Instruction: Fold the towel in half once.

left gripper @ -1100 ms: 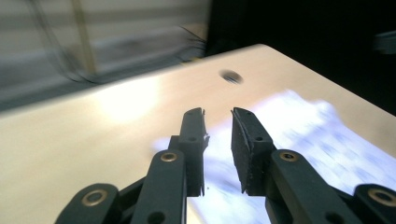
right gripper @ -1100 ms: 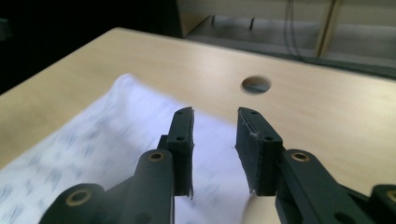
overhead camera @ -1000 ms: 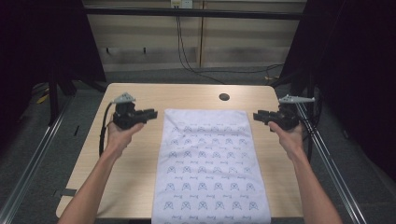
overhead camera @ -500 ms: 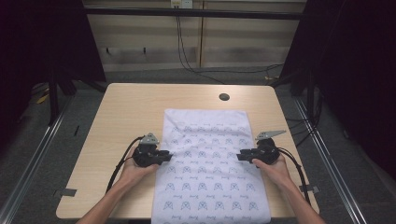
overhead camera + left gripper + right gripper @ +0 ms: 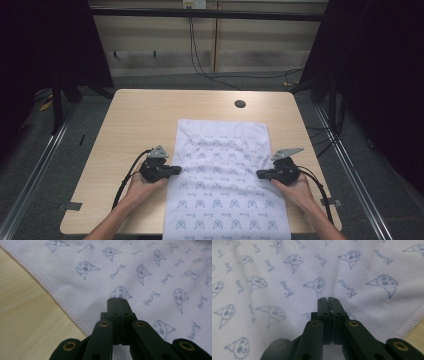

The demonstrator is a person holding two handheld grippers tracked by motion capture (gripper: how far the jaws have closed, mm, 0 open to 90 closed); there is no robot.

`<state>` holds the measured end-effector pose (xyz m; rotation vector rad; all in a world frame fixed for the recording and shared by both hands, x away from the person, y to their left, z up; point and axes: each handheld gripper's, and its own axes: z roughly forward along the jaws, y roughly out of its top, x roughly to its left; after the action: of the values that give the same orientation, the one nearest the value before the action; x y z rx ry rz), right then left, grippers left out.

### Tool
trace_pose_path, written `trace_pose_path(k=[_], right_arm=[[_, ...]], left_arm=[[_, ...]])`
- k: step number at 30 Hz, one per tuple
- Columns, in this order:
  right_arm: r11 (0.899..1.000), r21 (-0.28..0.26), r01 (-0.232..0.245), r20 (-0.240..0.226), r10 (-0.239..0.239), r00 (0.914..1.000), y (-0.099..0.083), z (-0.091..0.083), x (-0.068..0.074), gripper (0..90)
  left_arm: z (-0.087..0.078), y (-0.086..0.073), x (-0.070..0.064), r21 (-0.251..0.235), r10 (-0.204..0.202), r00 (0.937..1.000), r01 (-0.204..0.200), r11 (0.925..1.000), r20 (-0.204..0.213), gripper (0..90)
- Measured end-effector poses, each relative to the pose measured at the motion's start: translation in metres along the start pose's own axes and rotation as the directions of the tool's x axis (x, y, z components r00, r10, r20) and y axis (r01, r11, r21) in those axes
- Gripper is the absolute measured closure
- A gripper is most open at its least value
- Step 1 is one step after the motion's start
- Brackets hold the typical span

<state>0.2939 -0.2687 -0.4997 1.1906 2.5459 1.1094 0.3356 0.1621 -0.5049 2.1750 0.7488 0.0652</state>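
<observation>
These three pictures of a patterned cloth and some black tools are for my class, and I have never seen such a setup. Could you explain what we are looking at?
A person sits at a wooden table, holding a hand-held black gripper in each hand. The high view looks down from above: the left gripper and the right gripper sit at opposite side edges of a white cloth printed with small blue faces and words. The cloth lies flat and hangs over the near table edge. The other two pictures come from cameras riding on each gripper, looking along its fingers. In both the fingers are closed together just above the cloth. Whether they pinch any fabric cannot be told.
</observation>
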Motion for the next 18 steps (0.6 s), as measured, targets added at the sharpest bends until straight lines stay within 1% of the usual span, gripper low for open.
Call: trace_pose_path(k=[1,3,5,6,7,8,9,10,11,12,14,15,16,17,18], right_arm=[[1.0,0.001,-0.007,-0.01,0.007,0.9999,-0.002,-0.002,0.002,88.8],[1.0,0.009,0.0,-0.02,0.001,0.9998,-0.007,-0.005,0.01,88.8],[1.0,0.013,0.009,-0.036,-0.009,0.9993,-0.012,-0.008,0.019,88.8],[1.0,0.016,0.008,-0.054,-0.007,0.9985,-0.016,-0.01,0.024,88.8],[1.0,0.02,0.009,-0.064,-0.008,0.9979,-0.019,-0.012,0.028,88.8],[1.0,0.025,0.009,-0.079,-0.007,0.9969,-0.022,-0.013,0.034,88.8],[0.999,0.032,0.008,-0.102,-0.004,0.9948,-0.025,-0.015,0.039,88.8],[0.999,0.034,0.006,-0.117,-0.002,0.9931,-0.028,-0.016,0.044,88.8],[0.999,0.04,0.002,-0.119,0.003,0.9929,-0.03,-0.018,0.047,88.8],[0.999,0.05,0.005,-0.131,0.002,0.9914,-0.031,-0.019,0.051,88.8],[0.998,0.063,0.018,-0.155,-0.008,0.9878,-0.035,-0.021,0.061,88.8],[0.997,0.068,0.023,-0.166,-0.012,0.9861,-0.036,-0.021,0.065,88.8],[0.997,0.068,0.023,-0.166,-0.012,0.9861,-0.036,-0.021,0.065,88.8],[0.995,0.088,0.044,-0.18,-0.028,0.9833,-0.037,-0.022,0.075,87.9],[0.994,0.09,0.054,-0.191,-0.035,0.981,-0.038,-0.023,0.078,83.9]], left_arm=[[-0.002,-0.002,-0.003,0.007,0.004,1.0,-0.004,1.0,0.008,90.0],[-0.007,-0.008,-0.01,0.013,0.014,0.9997,-0.014,0.9998,0.019,90.0],[-0.012,-0.013,-0.016,0.02,0.013,0.9995,-0.013,0.9997,0.028,90.0],[-0.015,-0.016,-0.019,0.02,0.016,0.9992,-0.017,0.9997,0.035,89.9],[-0.017,-0.019,-0.022,0.02,0.002,0.9989,-0.003,0.9998,0.046,89.9],[-0.019,-0.022,-0.024,0.027,-0.022,0.9966,0.02,0.9994,0.079,89.8],[-0.021,-0.026,-0.029,0.027,-0.026,0.9944,0.024,0.9994,0.103,89.8],[-0.023,-0.028,-0.032,0.029,-0.012,0.9947,0.009,0.9995,0.102,89.8],[-0.025,-0.029,-0.037,0.038,0.01,0.9956,-0.013,0.9992,0.093,89.8],[-0.028,-0.031,-0.042,0.05,0.021,0.996,-0.025,0.9985,0.087,89.7],[-0.031,-0.034,-0.048,0.061,0.041,0.995,-0.047,0.997,0.09,89.7],[-0.031,-0.034,-0.048,0.061,0.041,0.995,-0.047,0.997,0.09,89.8],[-0.037,-0.039,-0.056,0.081,0.062,0.9919,-0.071,0.9942,0.111,89.8],[-0.04,-0.042,-0.059,0.083,0.066,0.9915,-0.076,0.9937,0.112,89.7],[-0.043,-0.044,-0.06,0.095,0.061,0.9902,-0.073,0.9928,0.126,89.7]])
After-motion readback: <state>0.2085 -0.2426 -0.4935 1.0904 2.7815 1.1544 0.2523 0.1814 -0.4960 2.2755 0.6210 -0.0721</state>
